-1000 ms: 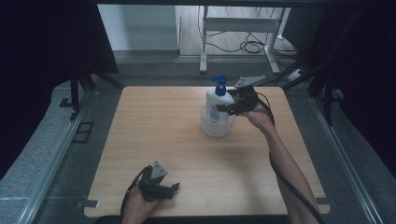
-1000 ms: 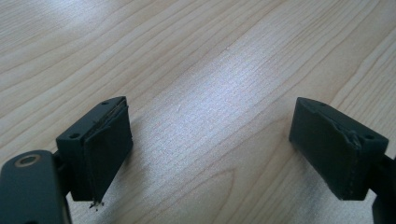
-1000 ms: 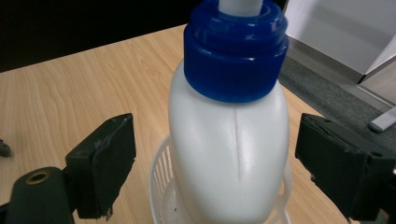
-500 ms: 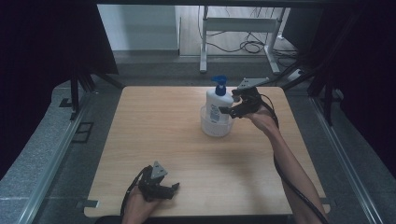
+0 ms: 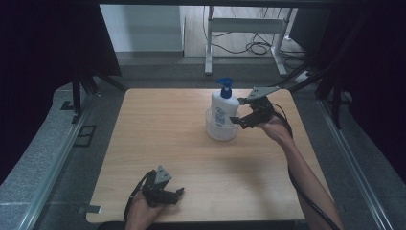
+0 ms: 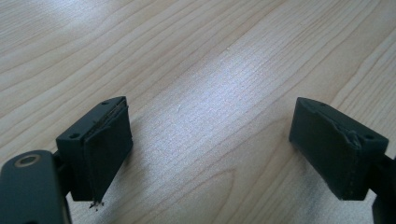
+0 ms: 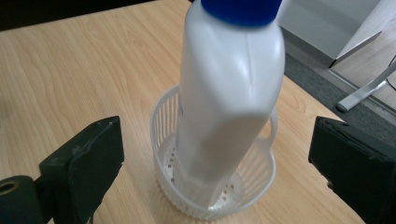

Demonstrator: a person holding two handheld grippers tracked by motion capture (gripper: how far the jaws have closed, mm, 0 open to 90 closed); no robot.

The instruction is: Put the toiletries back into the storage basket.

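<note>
A bare wooden desk [image 5: 172, 143] carries one cluster — a white slotted basket [image 7: 261, 182] toward the far right, with a white pump bottle [image 7: 229, 93] standing in it. The bottle's long axis runs upright, leaning slightly, its blue pump [image 5: 225, 86] on top. The right gripper [image 5: 238, 120] sits just beside it, jaws spread and released. The left gripper [image 5: 176, 193] rests near the front edge — also spread, grasping nothing.

One pump bottle [image 5: 224, 106]; one white basket [image 5: 220, 131]; two grippers.
</note>
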